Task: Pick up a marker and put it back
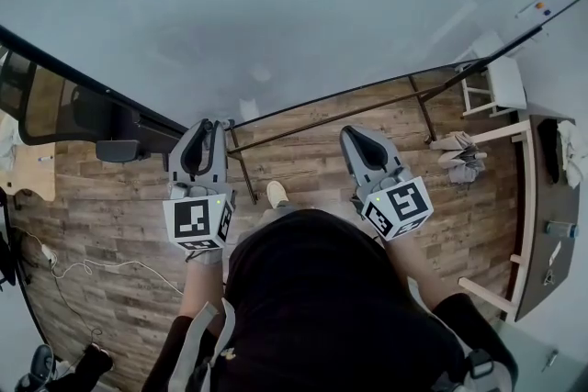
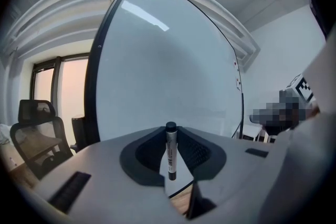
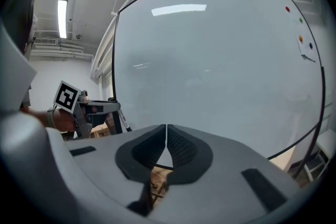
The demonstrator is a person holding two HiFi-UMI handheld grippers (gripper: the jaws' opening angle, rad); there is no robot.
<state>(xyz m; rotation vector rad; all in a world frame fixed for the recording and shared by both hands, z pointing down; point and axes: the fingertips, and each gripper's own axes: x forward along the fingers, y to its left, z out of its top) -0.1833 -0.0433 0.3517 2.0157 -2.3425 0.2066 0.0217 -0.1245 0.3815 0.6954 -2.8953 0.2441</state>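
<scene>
So the marker (image 2: 171,150) is standing upright in the left gripper (image 2: 170,131). It's pinched between the two jaws, black cap poking up just past the tips, printed label on the pale barrel facing the camera. The jaws are closed down to barrel width and nothing else is in there. The whole thing is held in the air facing the whiteboard (image 2: 168,60), down by the board's lower left part. How big the gap between cap and board is, none of the views really show.

The right gripper (image 3: 166,129) has nothing in it. Its jaws are pressed fully together with only a thin seam between the pads, and it's aimed at the lower middle of the whiteboard (image 3: 210,60). From the head view the left gripper (image 1: 213,128) and right gripper (image 1: 355,133) sit side by side just under the bottom edge of the whiteboard (image 1: 276,5), each with its marker cube toward the person.

Moving out from the board:
- A few coloured magnets (image 3: 300,29) are stuck near its upper right corner.
- An office chair (image 2: 37,134) stands in front of a window (image 2: 58,86) beyond its left edge.
- A white stool (image 1: 501,83) sits past its right end.
- A heap of cloth (image 1: 459,153) lies on the wood floor (image 1: 110,234) below that same end.
- A wooden table (image 1: 542,225) is further out to the right.
</scene>
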